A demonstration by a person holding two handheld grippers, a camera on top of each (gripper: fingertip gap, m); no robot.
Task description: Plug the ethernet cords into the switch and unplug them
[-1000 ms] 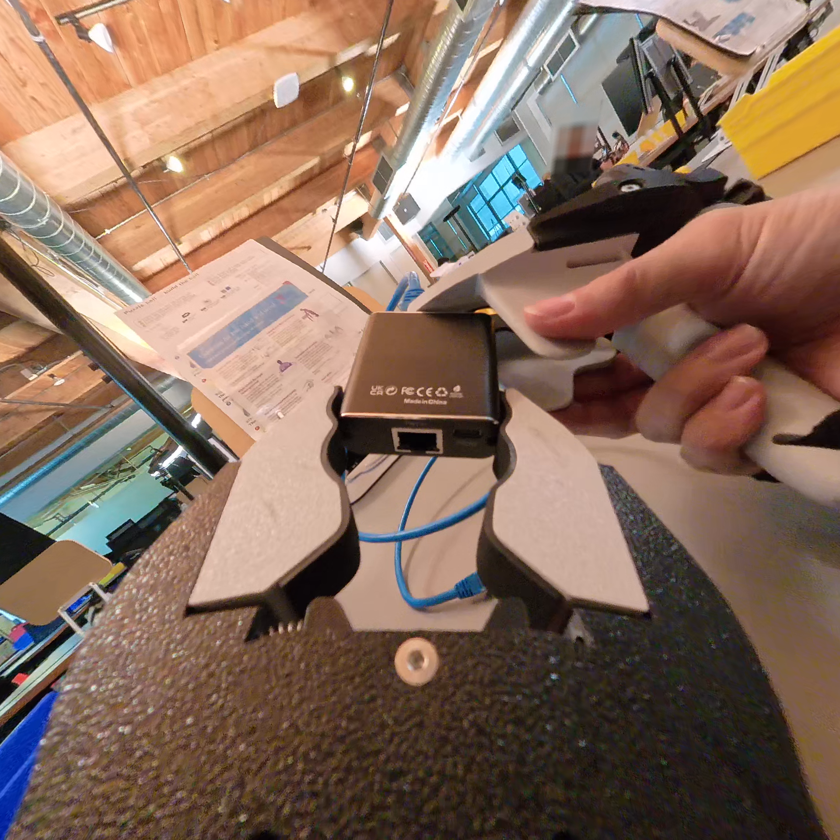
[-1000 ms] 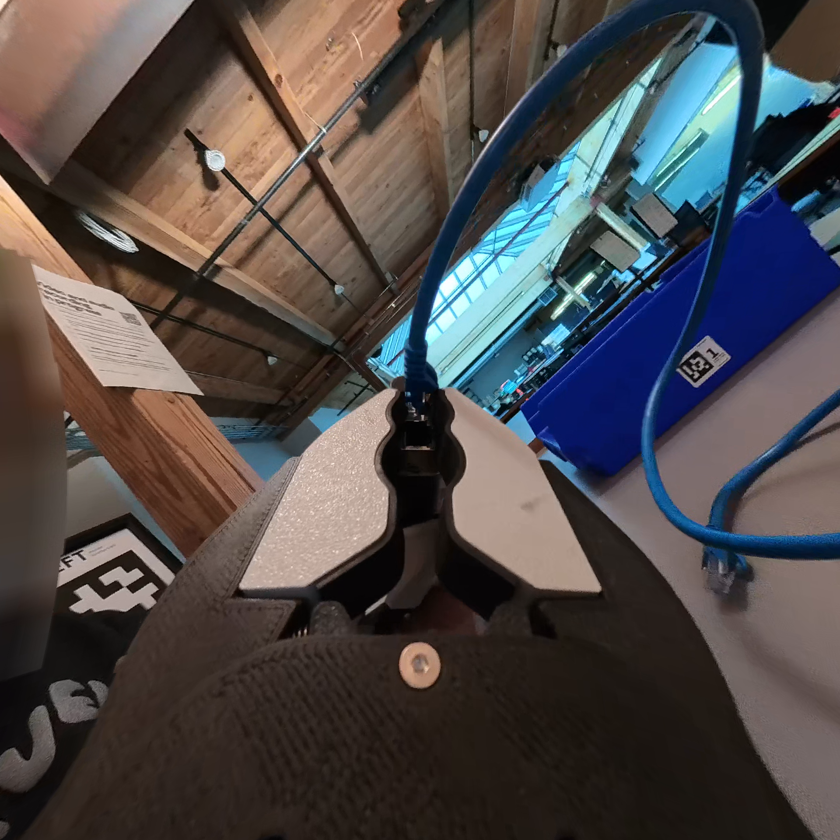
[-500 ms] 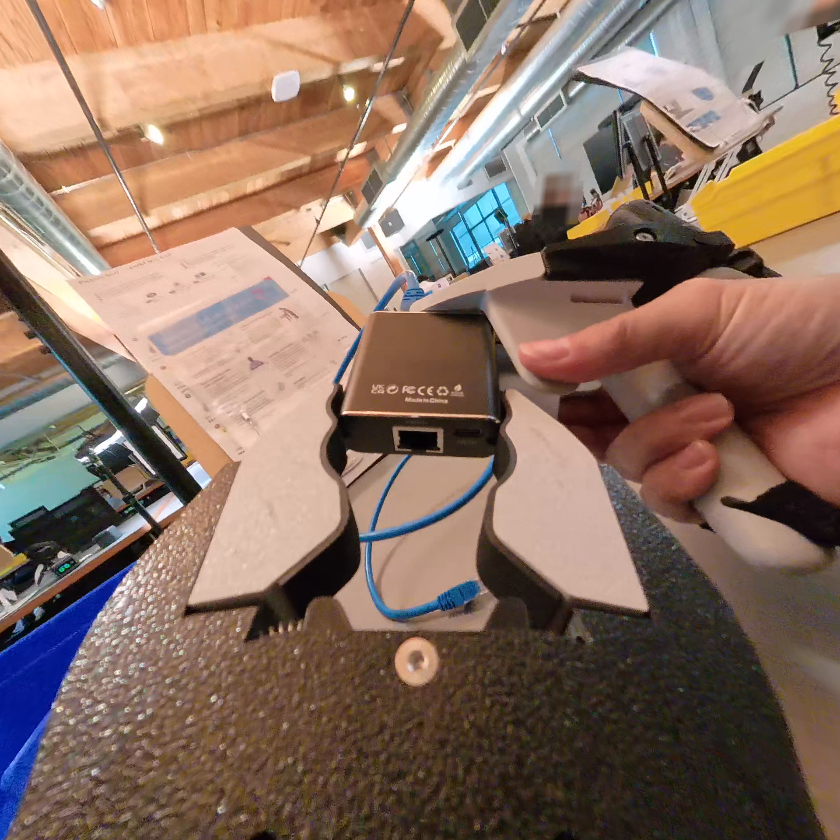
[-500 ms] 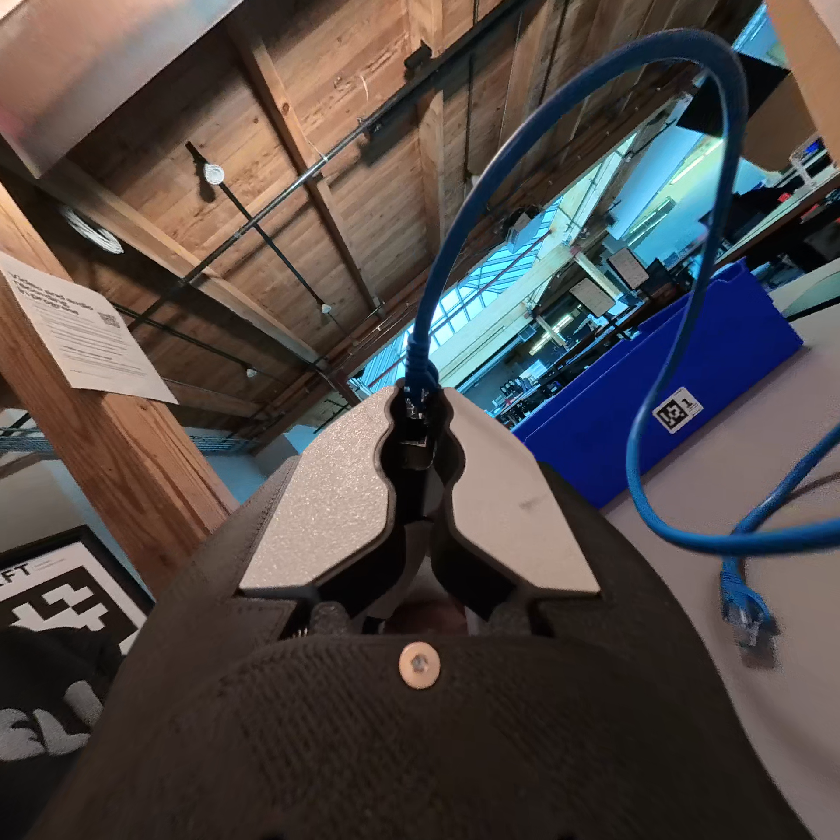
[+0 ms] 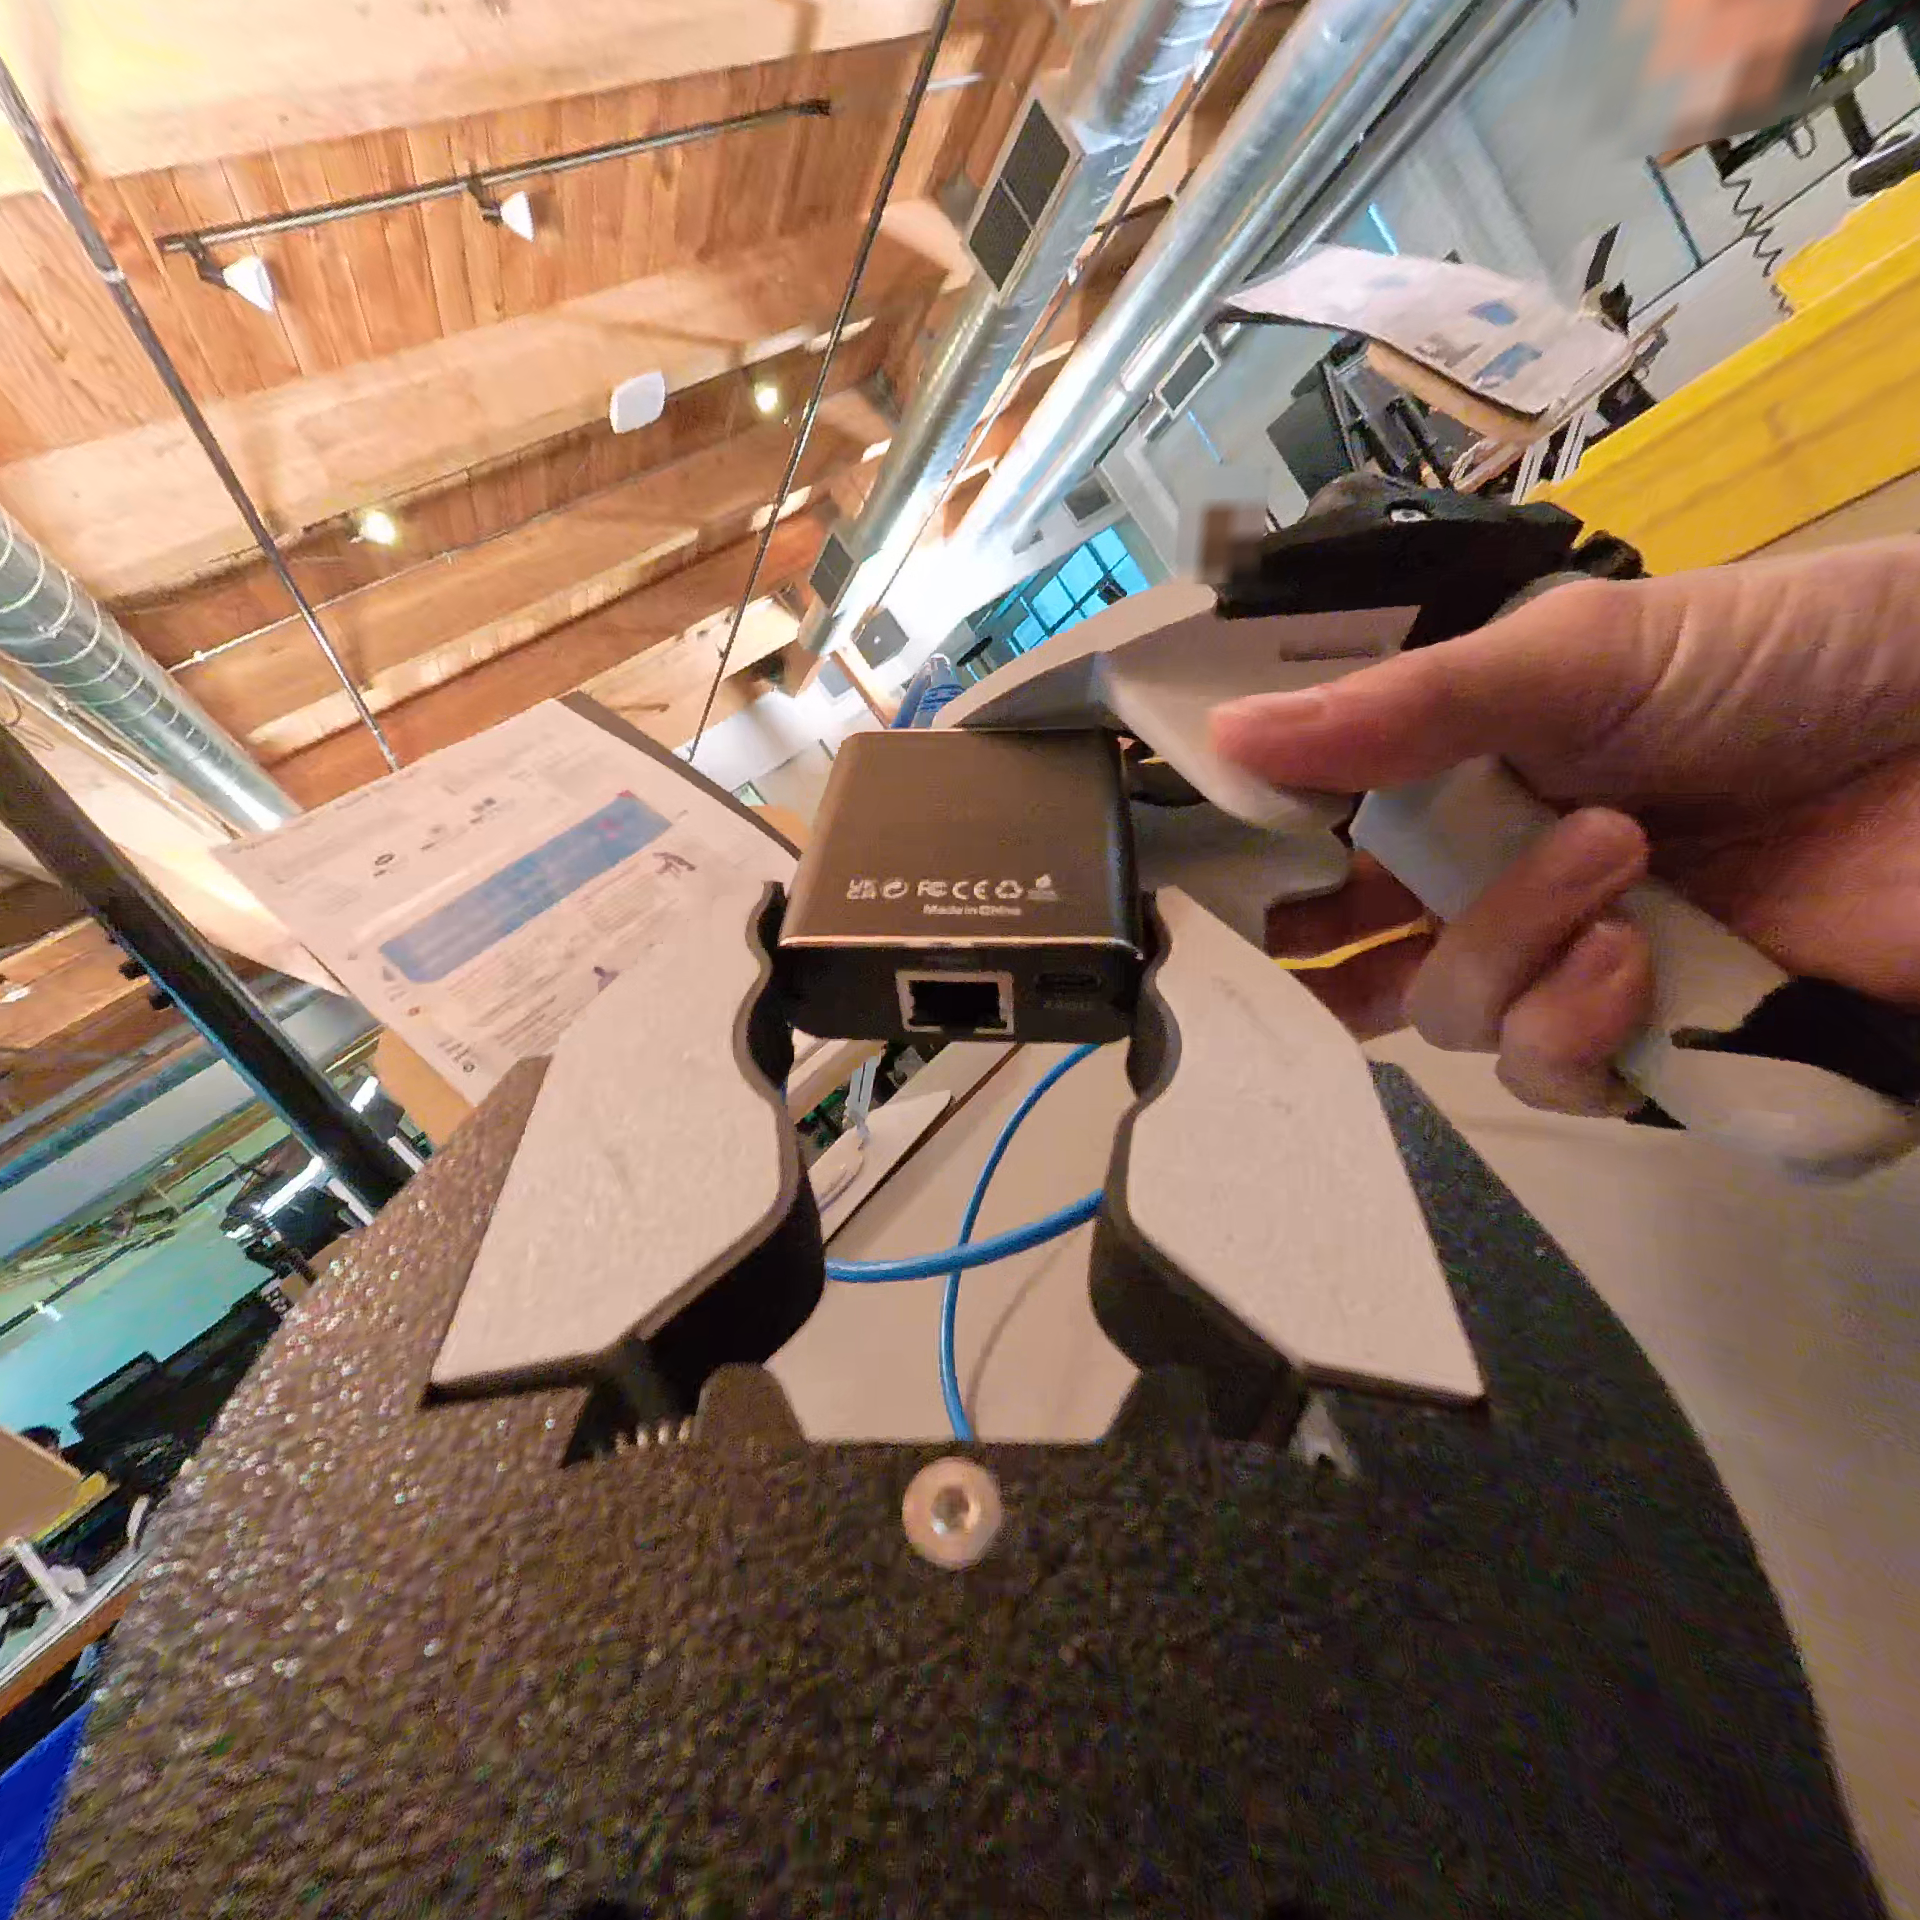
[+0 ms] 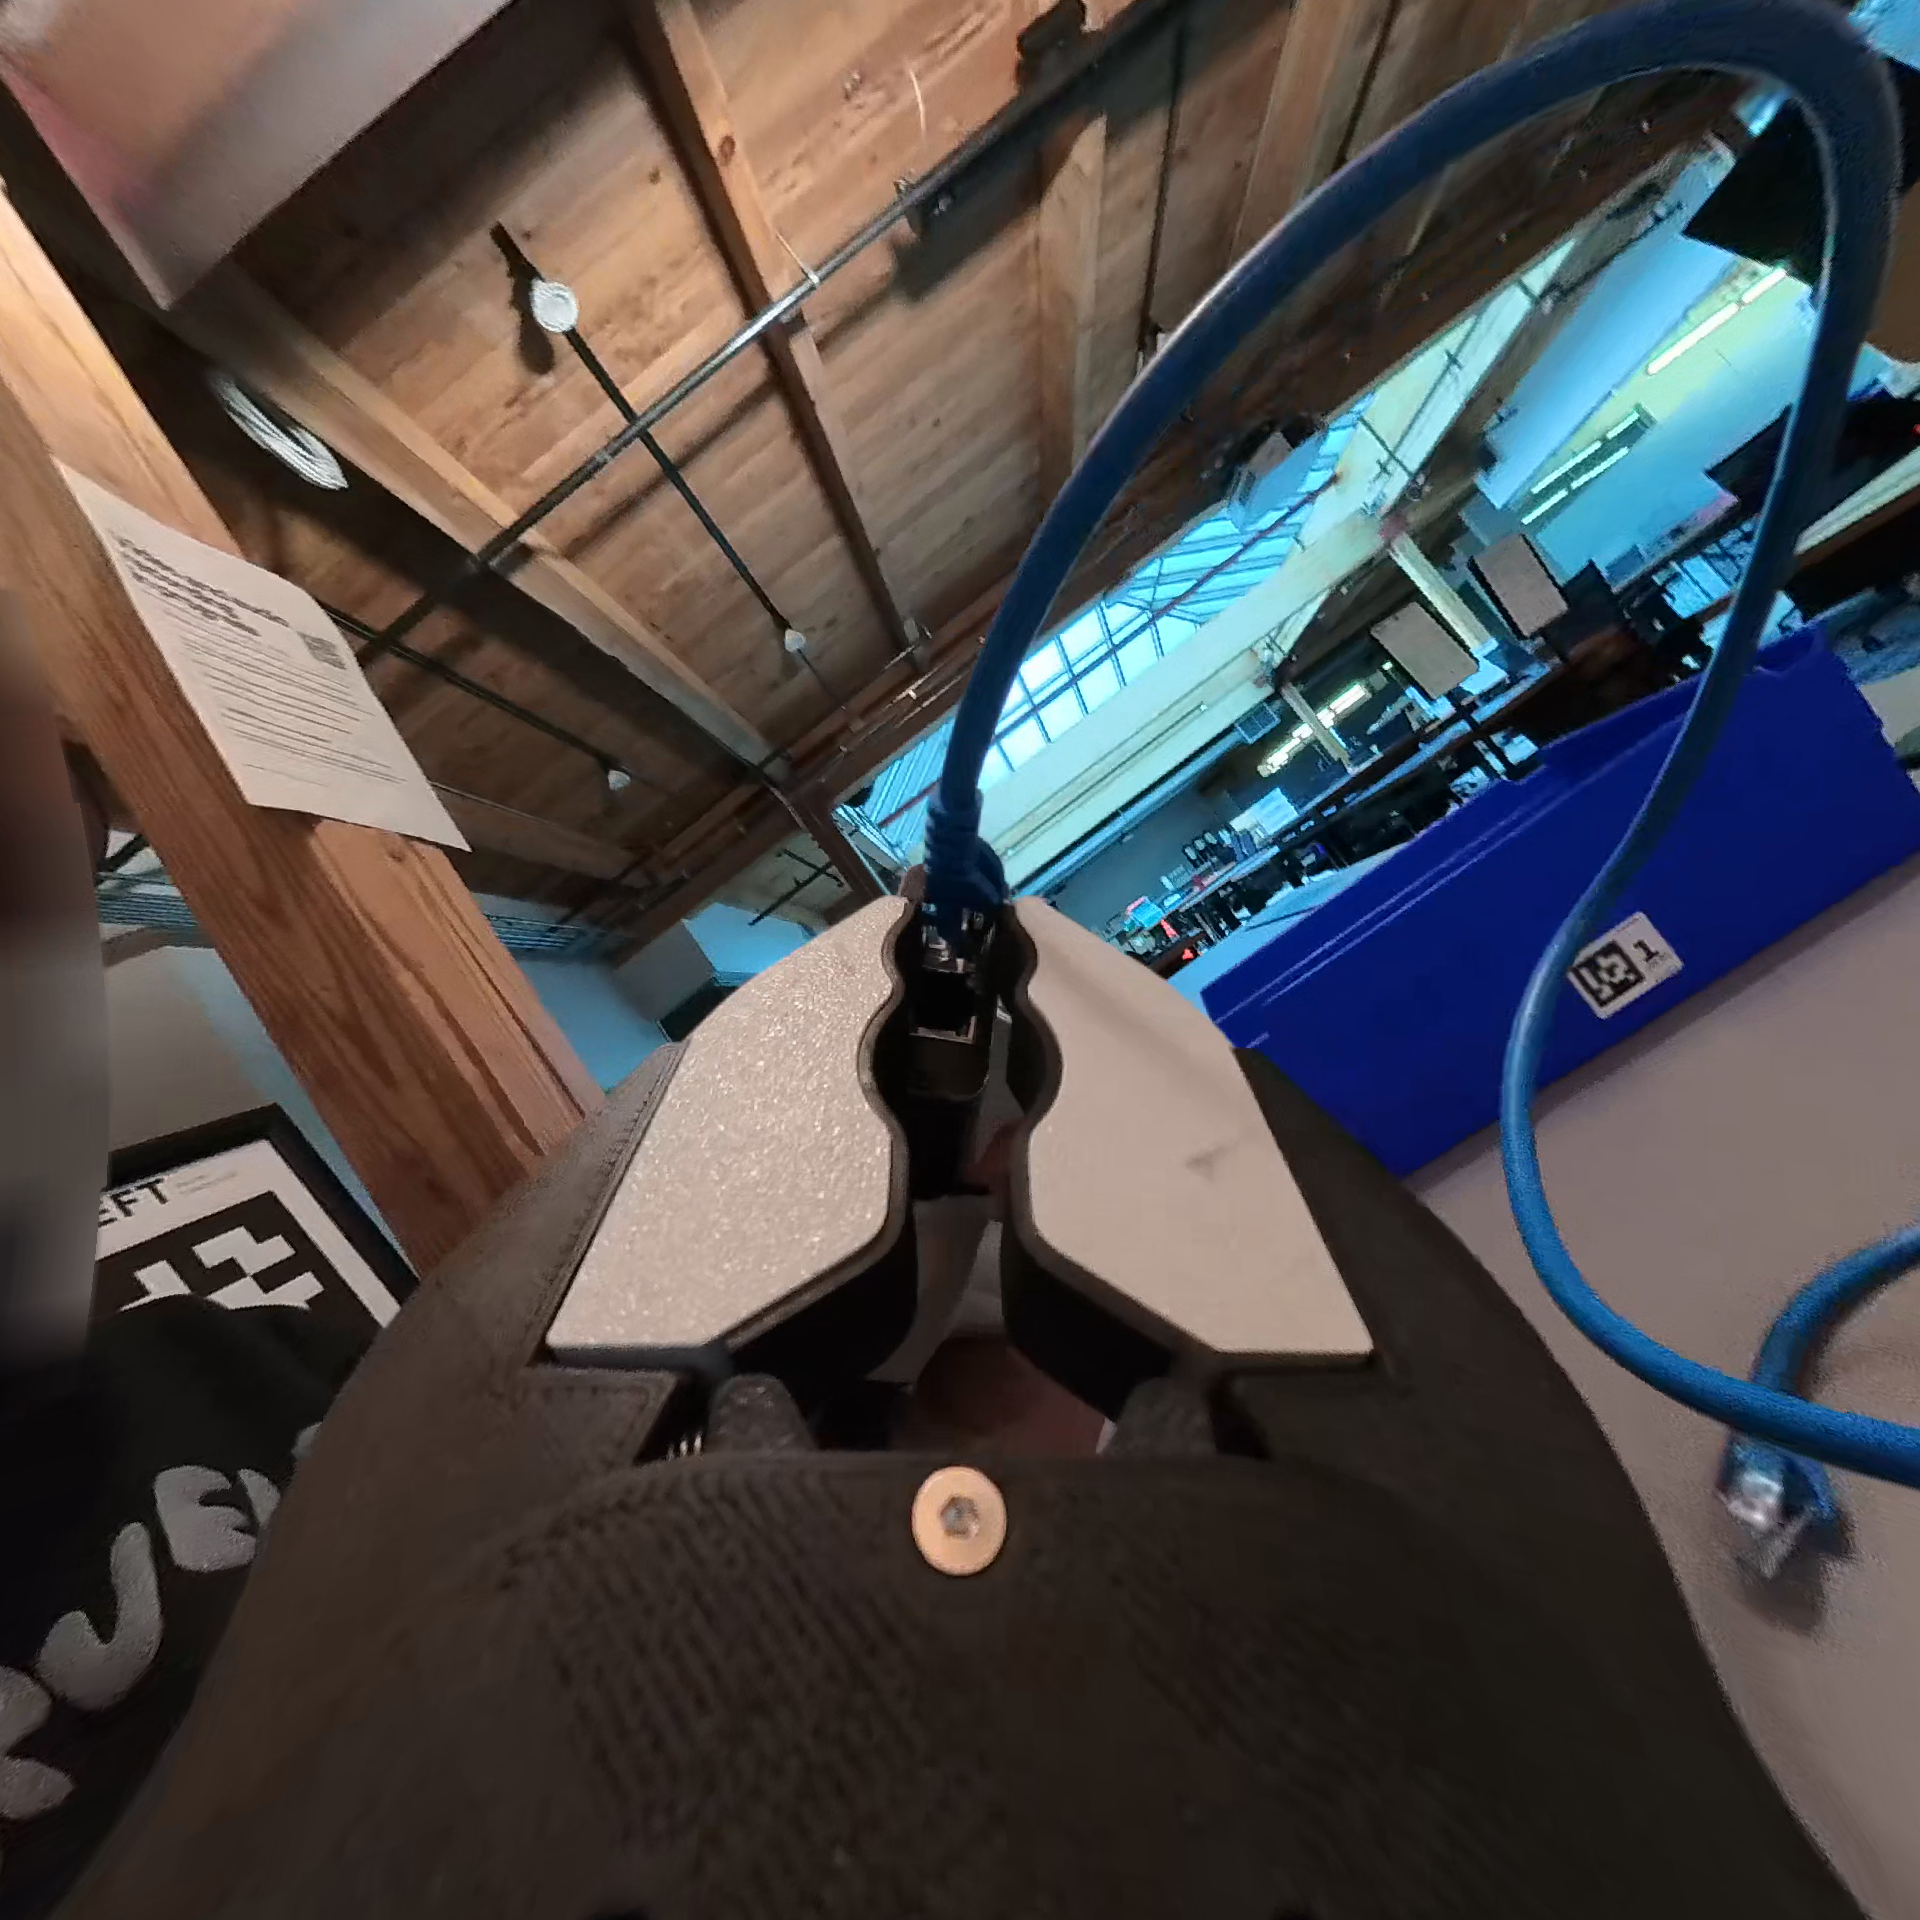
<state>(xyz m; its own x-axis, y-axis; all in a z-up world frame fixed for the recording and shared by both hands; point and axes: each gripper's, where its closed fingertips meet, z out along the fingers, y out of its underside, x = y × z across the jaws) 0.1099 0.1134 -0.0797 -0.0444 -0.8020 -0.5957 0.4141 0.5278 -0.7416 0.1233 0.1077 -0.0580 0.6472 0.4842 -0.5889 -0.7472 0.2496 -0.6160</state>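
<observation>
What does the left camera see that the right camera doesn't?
Only the left wrist view shows the black switch held in the left claw, its empty port facing the camera, and a hand holding the other tool. Only the right wrist view shows the right claw shut on a plug, a blue bin and a wooden post. Both show blue cable and the wooden ceiling.

Our left gripper point(image 5: 956, 987): two flat pale-grey fingers point(image 5: 644, 1174) with wavy inner edges, black undersides, on pebbled dark-brown housing with one silver screw point(image 5: 951, 1524) at centre.

Our right gripper point(image 6: 961, 971): same grey scalloped fingers point(image 6: 748, 1153), black ribbed housing, silver hex screw point(image 6: 958, 1525). From left view: white handle point(image 5: 1507, 862), black top block, our bare hand point(image 5: 1662, 800) around it.
</observation>
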